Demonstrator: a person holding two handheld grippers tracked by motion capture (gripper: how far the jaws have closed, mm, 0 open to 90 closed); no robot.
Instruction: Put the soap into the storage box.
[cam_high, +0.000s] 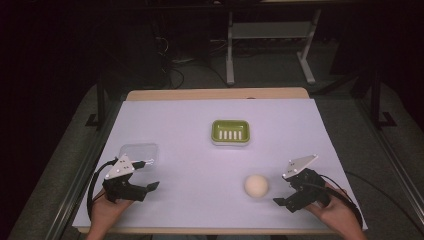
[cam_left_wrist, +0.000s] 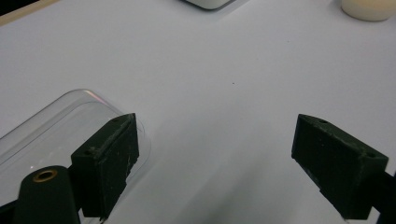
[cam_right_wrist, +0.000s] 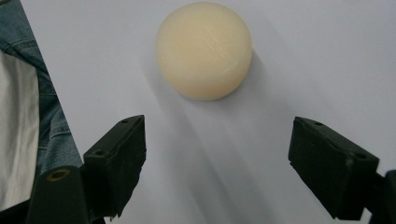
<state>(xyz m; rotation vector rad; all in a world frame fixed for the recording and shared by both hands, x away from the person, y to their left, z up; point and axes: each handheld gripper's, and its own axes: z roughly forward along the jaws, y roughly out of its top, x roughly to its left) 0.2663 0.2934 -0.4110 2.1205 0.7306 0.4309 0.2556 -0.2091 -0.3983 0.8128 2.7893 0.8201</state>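
The soap (cam_high: 256, 186), a round cream-coloured cake, lies bare on the white table cover (cam_high: 190, 150), near the front edge and just to the left of the right gripper (cam_high: 283, 189). In the right gripper view it sits ahead of the two black jaws, roughly centred between their lines but well clear of their tips; nothing is between them, and they stand wide apart. The left gripper (cam_high: 150, 175) is likewise spread wide and empty, its near jaw hanging over the edge of a clear plastic lid (cam_left_wrist: 56, 130) at the left of the table (whether it touches the lid I cannot tell).

The green soap dish (cam_high: 230, 132), with its white slotted insert, sits farther back at the middle of the table, well apart from both the soap and the lid, and it holds nothing.

As a judgement, the work is at its very beginning: the soap is ungrasped, the dish is unfilled, and the lid is untouched. What looks left is to close on the soap, carry it to the dish, and probably cover it with the lid.
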